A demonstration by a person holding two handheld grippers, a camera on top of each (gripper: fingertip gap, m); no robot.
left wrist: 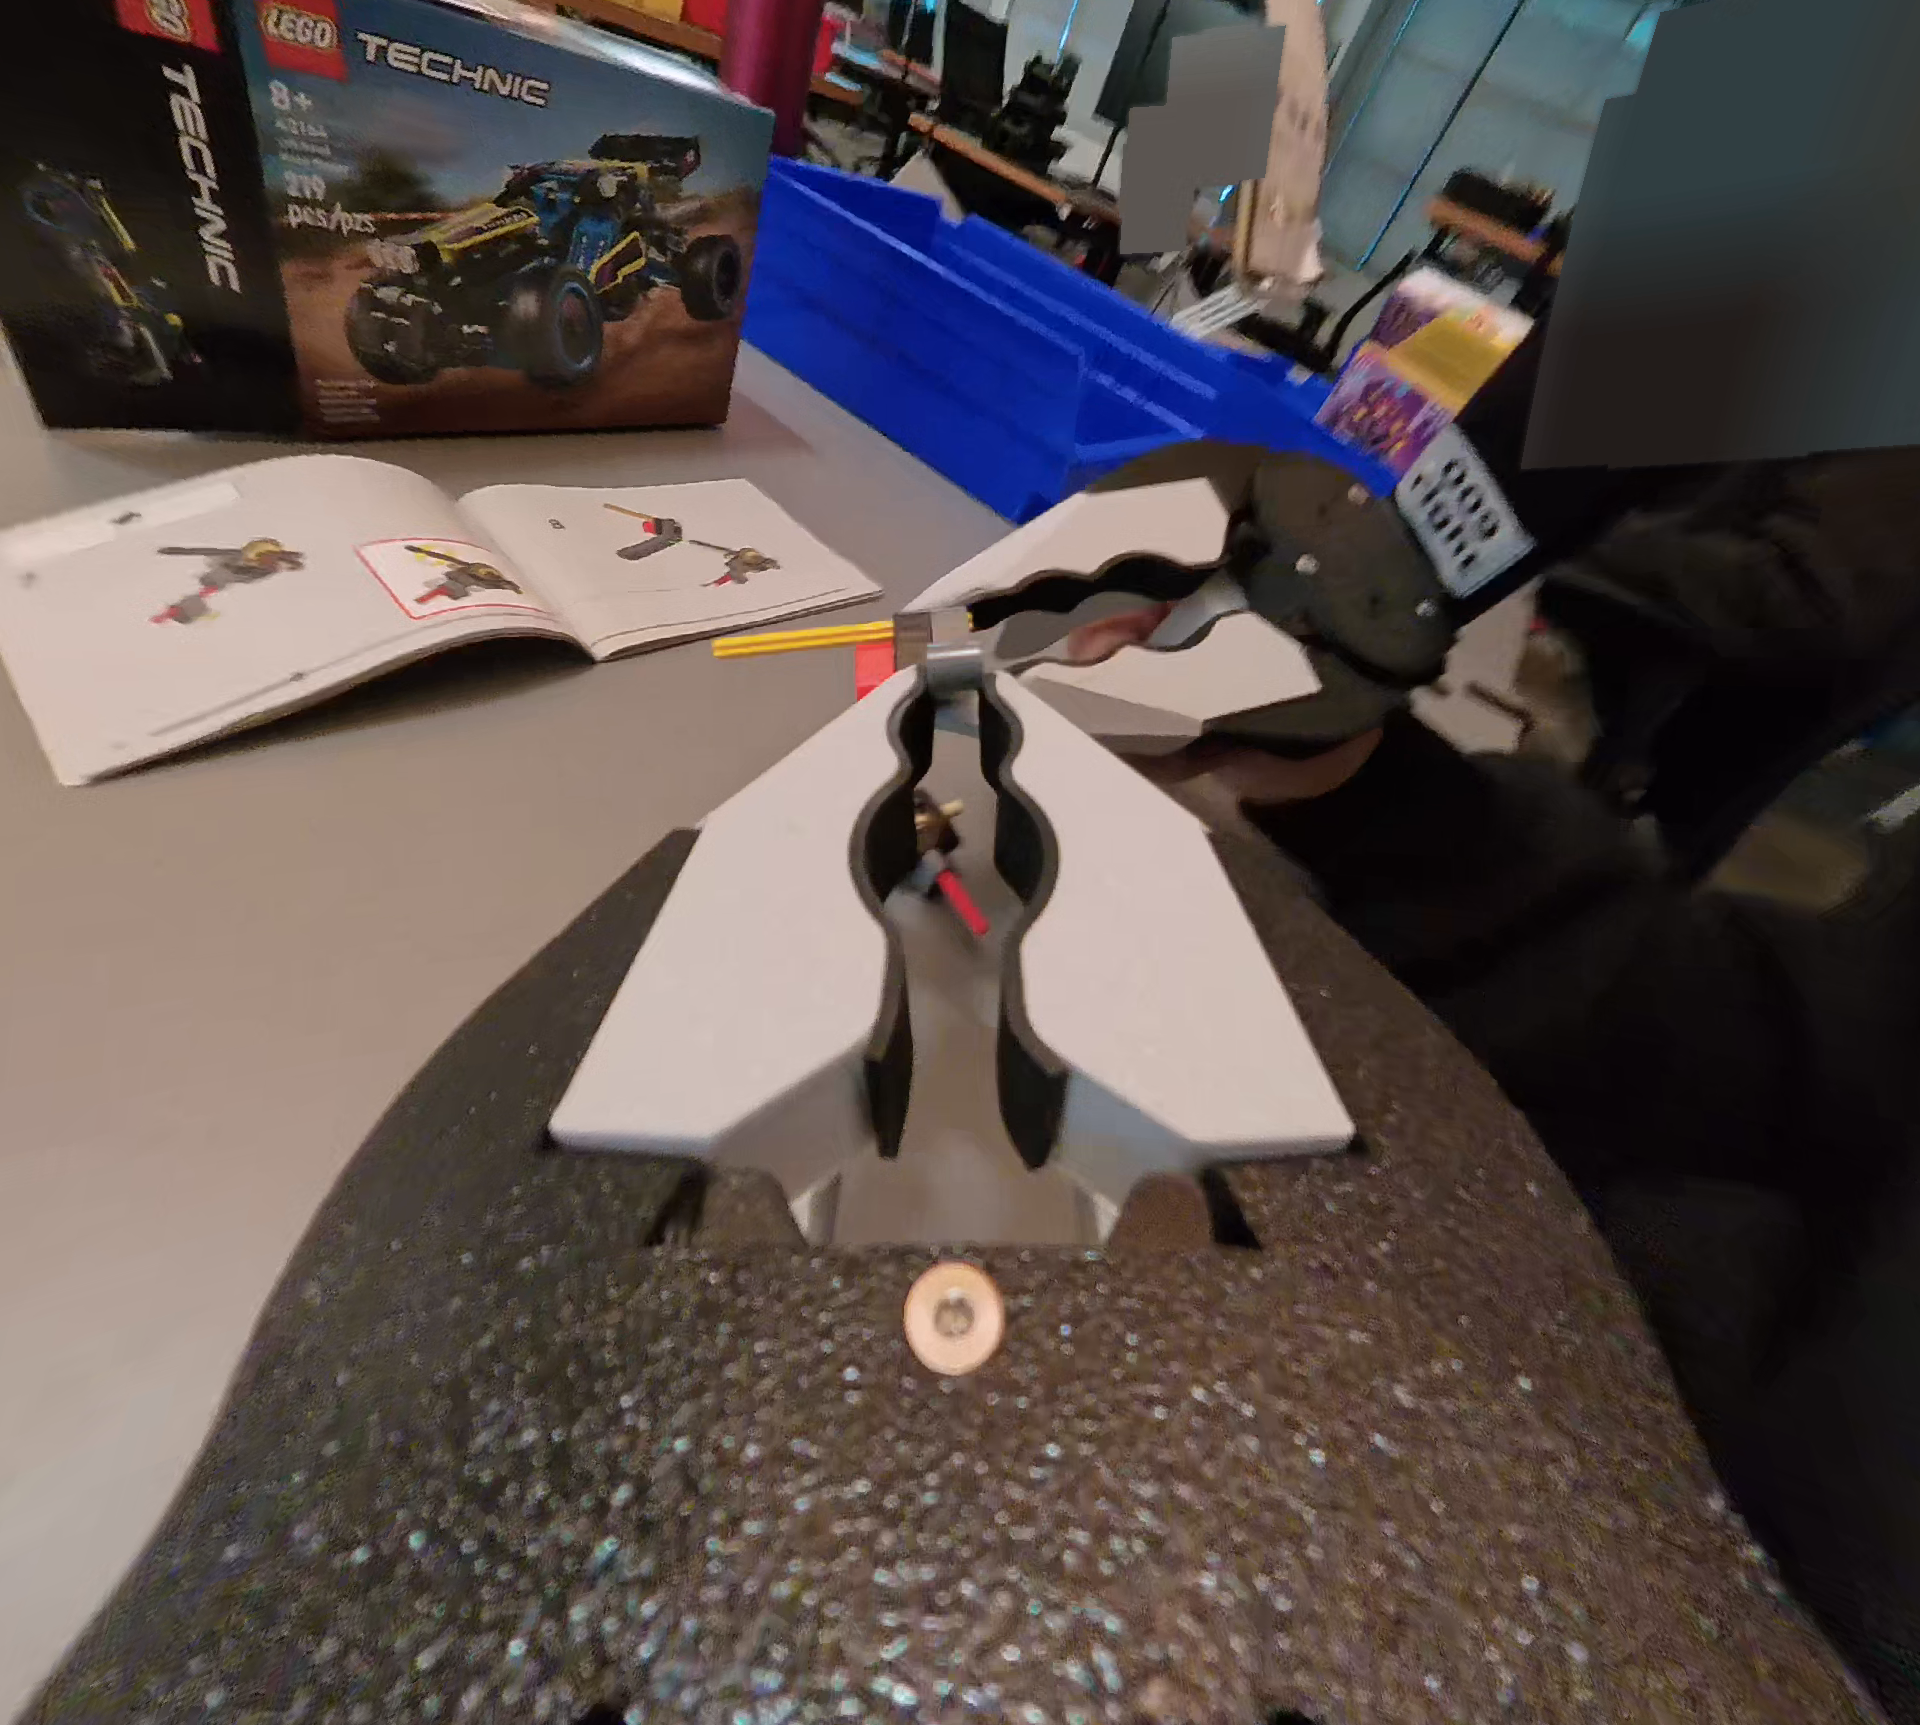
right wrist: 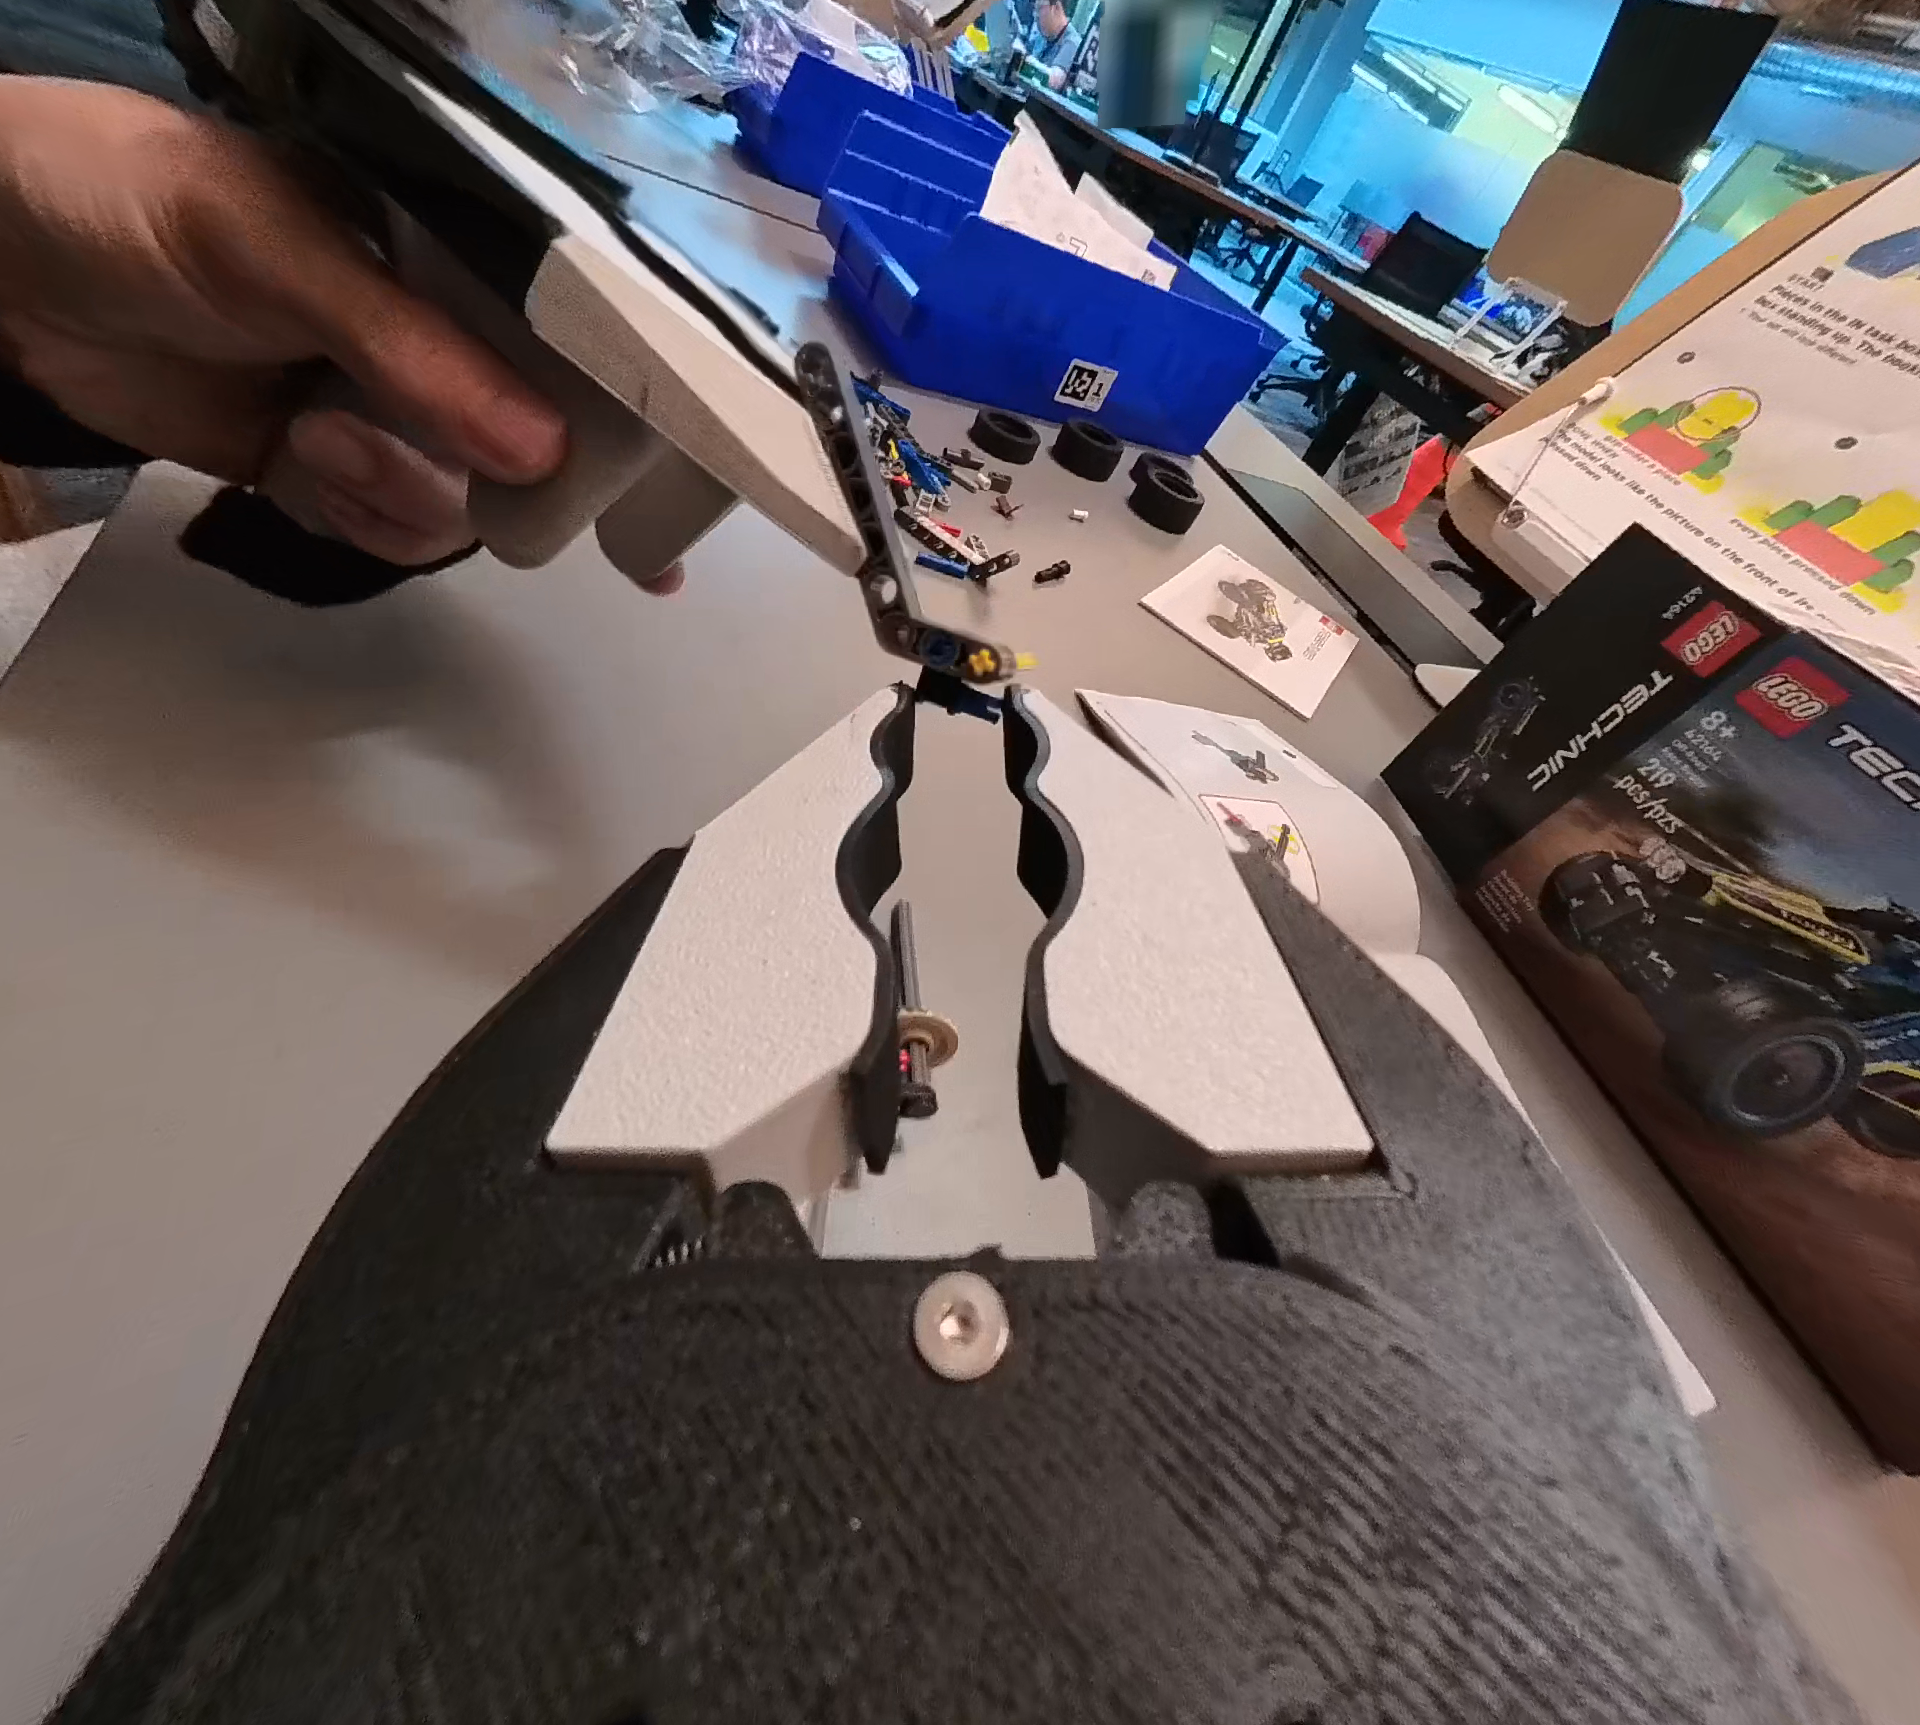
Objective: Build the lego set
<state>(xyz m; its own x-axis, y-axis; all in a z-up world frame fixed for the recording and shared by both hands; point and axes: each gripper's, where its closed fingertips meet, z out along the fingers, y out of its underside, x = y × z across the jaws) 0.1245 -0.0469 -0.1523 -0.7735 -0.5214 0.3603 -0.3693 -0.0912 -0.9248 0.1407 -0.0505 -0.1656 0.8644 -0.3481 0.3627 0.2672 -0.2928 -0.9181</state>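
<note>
I have both grippers up over the surface (right wrist: 312, 792), tips almost touching. My left gripper (left wrist: 954, 673) is clamped on a dark angled beam (right wrist: 847, 480); my right gripper (right wrist: 956, 699) pinches the small assembly with the yellow axle (left wrist: 800, 639). I judge this the joining step on the open instruction booklet (left wrist: 416, 574). Next I need the axle lined up with the beam's end hole, then a steady push.

Grey table (right wrist: 312, 792), open booklet (left wrist: 416, 574), set box (left wrist: 416, 221), blue bins (right wrist: 1039, 325), loose tyres (right wrist: 1086, 449)
</note>
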